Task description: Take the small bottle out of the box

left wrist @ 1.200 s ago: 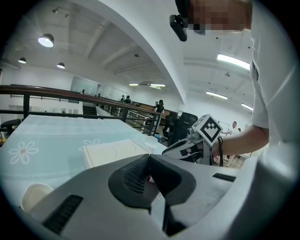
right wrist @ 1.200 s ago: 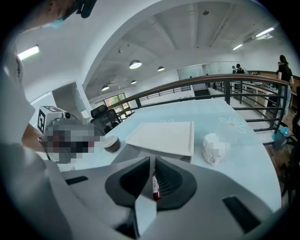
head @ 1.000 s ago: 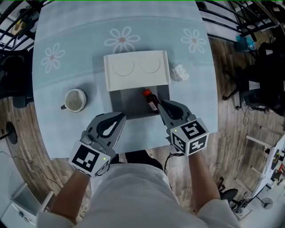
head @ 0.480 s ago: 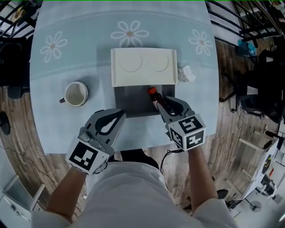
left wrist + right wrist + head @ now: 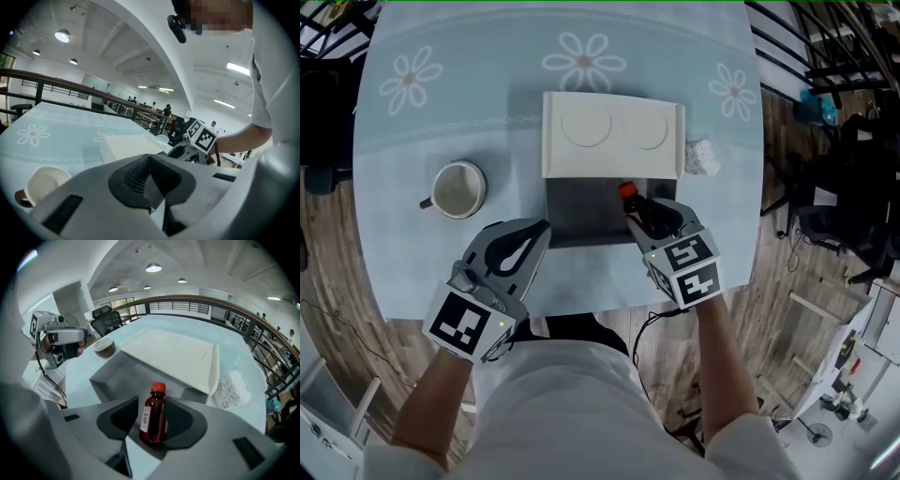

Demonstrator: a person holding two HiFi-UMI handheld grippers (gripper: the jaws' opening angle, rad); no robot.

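Right, the small bottle (image 5: pixel 154 415): dark reddish-brown, red screw cap, white label down one side, standing upright. It's in the open grey box (image 5: pixel 579 212), over on the right side of its floor, the only thing in there, with the cream lid (image 5: pixel 612 139) flipped back behind. The right tongs (image 5: pixel 653 214) have just been opening and straddle it, jaws apart, a clear gap at one pad, no squeeze. The left tongs (image 5: pixel 150 174) are pinched together on nothing, near the box's front-left corner. A mug (image 5: pixel 457 168) sits off left on the tabletop (image 5: pixel 412 131).
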